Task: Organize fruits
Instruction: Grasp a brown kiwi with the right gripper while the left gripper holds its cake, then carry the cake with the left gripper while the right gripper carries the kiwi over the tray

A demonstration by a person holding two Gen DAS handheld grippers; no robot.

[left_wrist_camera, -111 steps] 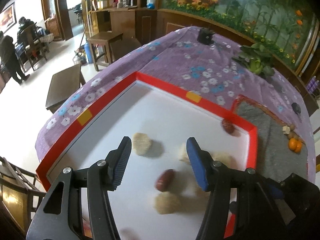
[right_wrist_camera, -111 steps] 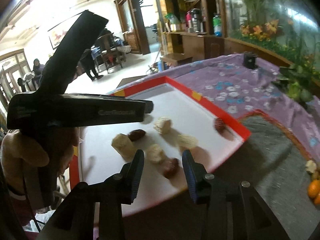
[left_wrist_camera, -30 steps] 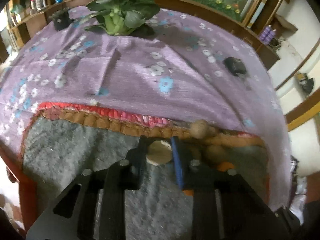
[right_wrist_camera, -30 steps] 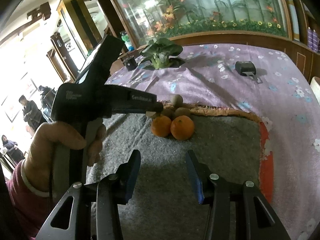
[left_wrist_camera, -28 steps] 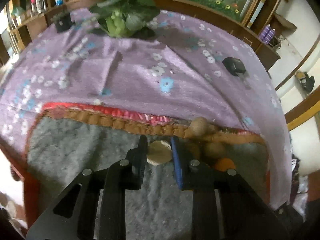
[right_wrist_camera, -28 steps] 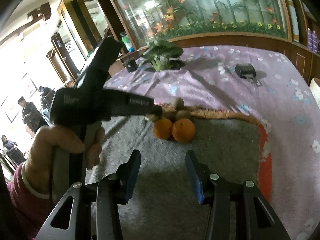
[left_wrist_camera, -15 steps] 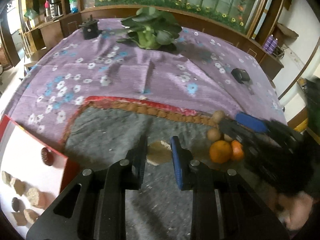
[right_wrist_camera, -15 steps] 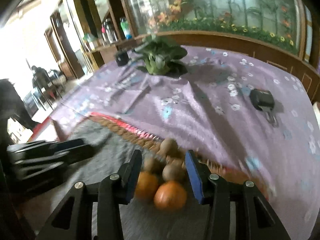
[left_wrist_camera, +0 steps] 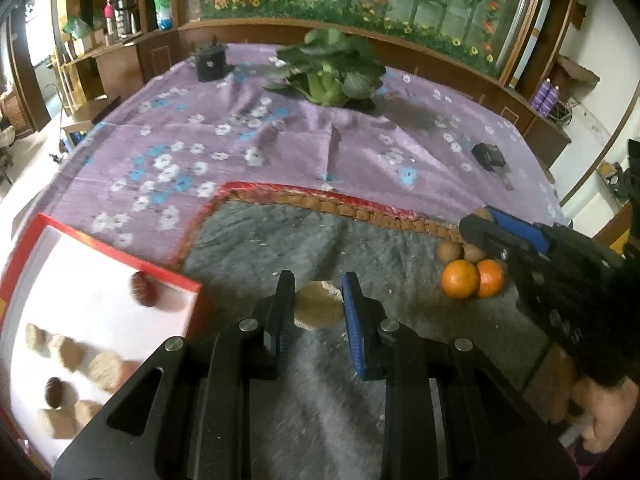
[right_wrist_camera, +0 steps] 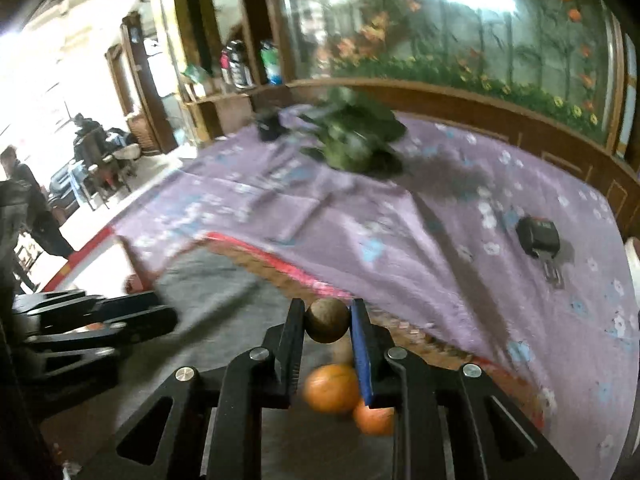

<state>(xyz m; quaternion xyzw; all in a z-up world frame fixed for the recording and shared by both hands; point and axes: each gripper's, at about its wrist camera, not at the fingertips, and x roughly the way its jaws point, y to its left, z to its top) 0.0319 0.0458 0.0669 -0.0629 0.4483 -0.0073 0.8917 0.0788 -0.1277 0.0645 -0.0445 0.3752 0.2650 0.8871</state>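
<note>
The table point(left_wrist_camera: 248, 148) under its purple floral cloth carries the grey felt mat point(left_wrist_camera: 280, 248) at centre and the red-edged white tray point(left_wrist_camera: 92, 240) to the left, the latter still loaded with pale chunks and dark red fruits. Half a second ago the right gripper point(right_wrist_camera: 326, 326) hovered with fingers spread over the fruit cluster at the mat's far edge; it now pinches a round brown fruit point(right_wrist_camera: 327, 320) between both fingers, lifted above the two oranges point(right_wrist_camera: 332, 388), with at least one more brown fruit below, part hidden. The left gripper point(left_wrist_camera: 318, 300) has drawn back from that cluster toward the middle of the mat and keeps its fingers pinched on the pale cut fruit piece point(left_wrist_camera: 316, 310), the piece low over the felt; contact with the mat cannot be confirmed. Assessment: both hands are now loaded, sorting is under way, and most tray items remain unmoved. The right view is motion-blurred.
</note>
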